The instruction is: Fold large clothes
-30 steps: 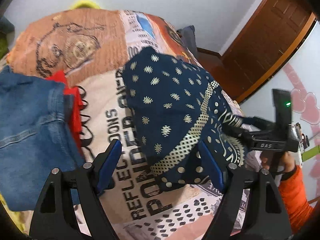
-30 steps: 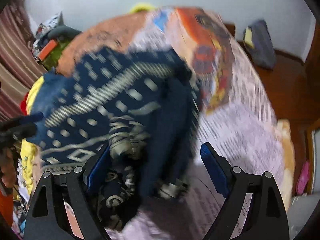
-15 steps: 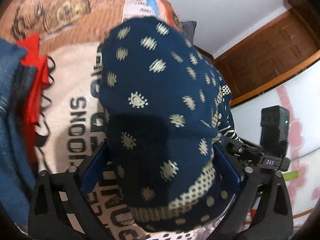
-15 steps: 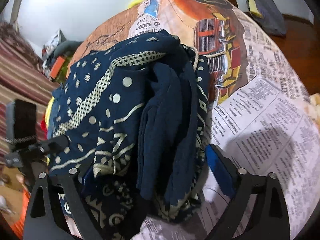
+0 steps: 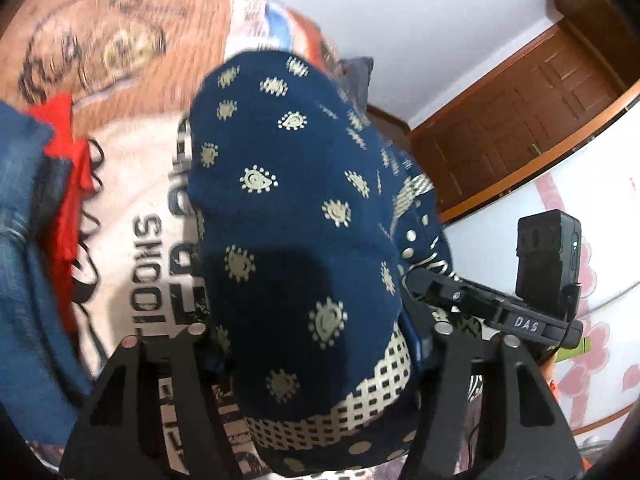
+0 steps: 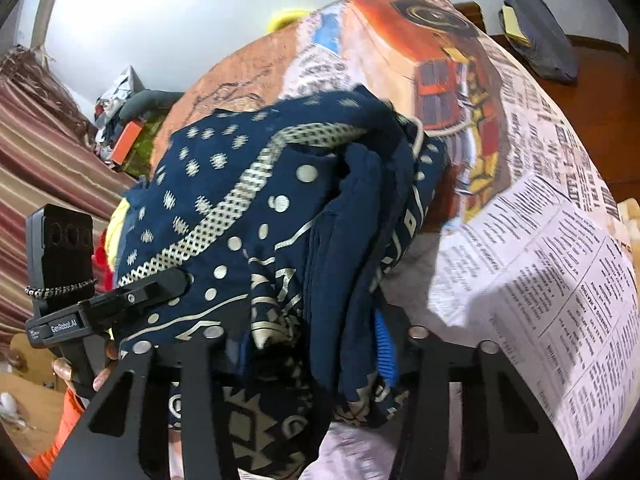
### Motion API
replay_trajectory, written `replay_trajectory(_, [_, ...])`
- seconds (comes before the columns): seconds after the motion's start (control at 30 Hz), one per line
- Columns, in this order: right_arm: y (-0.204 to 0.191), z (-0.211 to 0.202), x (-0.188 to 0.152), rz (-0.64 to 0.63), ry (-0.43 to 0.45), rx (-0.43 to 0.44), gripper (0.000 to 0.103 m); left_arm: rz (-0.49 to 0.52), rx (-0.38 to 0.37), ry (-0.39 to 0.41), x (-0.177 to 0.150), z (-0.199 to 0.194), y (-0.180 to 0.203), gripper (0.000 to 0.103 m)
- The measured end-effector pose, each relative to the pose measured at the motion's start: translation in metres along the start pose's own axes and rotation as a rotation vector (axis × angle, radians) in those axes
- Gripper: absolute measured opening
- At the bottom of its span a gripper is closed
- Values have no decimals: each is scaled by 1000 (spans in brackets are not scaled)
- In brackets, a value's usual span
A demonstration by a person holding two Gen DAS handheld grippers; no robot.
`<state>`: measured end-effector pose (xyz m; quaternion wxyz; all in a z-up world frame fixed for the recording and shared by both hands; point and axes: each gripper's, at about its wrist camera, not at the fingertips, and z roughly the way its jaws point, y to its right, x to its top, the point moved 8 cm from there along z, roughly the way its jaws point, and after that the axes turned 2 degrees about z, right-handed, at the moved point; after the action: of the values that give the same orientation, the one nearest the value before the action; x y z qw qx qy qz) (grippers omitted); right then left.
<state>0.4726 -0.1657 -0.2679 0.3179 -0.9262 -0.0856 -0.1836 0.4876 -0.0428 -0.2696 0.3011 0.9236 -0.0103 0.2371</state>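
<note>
Navy-blue patterned cloth (image 5: pixel 296 240), a soft woven garment printed with cream paisley dots and a cream checkered band, is bunched into a thick rounded bundle resting on the bed between the two grippers. Under it lies the printed bedspread (image 5: pixel 132 216), a smooth sheet with newspaper-style lettering, a brown sketch panel and an orange truck picture.

In the left wrist view the left gripper (image 5: pixel 316 344) has its black angular fingers on either side of the bundle's near end; its jaws have just been closing and the fabric fills the gap, the blue pad on the right side pressed into the cloth. The same gripper appears at the left edge of the right wrist view (image 6: pixel 120 300), with fingertips (image 6: pixel 100 380) of the person's hand curled around its handle and an orange sleeve (image 6: pixel 60 440) below.

The right gripper (image 6: pixel 308 356) straddles the other end of the bundle, where layered folds hang in dark pleats; its jaws have also just been closing, and the ribbed blue pad (image 6: pixel 386 350) presses against the folded edge. It shows too at the right of the left wrist view (image 5: pixel 480 308).

Beside the bundle, at the left of the left wrist view, lie blue denim (image 5: pixel 28 260) and a red cloth (image 5: pixel 66 184). A brown wooden door (image 5: pixel 532 112) stands beyond the bed
</note>
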Motion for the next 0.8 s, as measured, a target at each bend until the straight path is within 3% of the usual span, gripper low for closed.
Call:
replay_trajectory(0.23, [-78,-13,18,-88,58,35,40,71,51,146,28,-103,-3,59])
replay_trajectory(0.53, [-204,13,33,-223,102,131,40,27,120,270,44,-227,-79,59])
replay_trajectory(0.63, [-234,41,29,-249,78,153,40,1,143,279,38,-250,-114,59])
replay_trajectory(0.8, [-256,101,16,-252,9,153,40,-62,174,253,24,-250,-170,59])
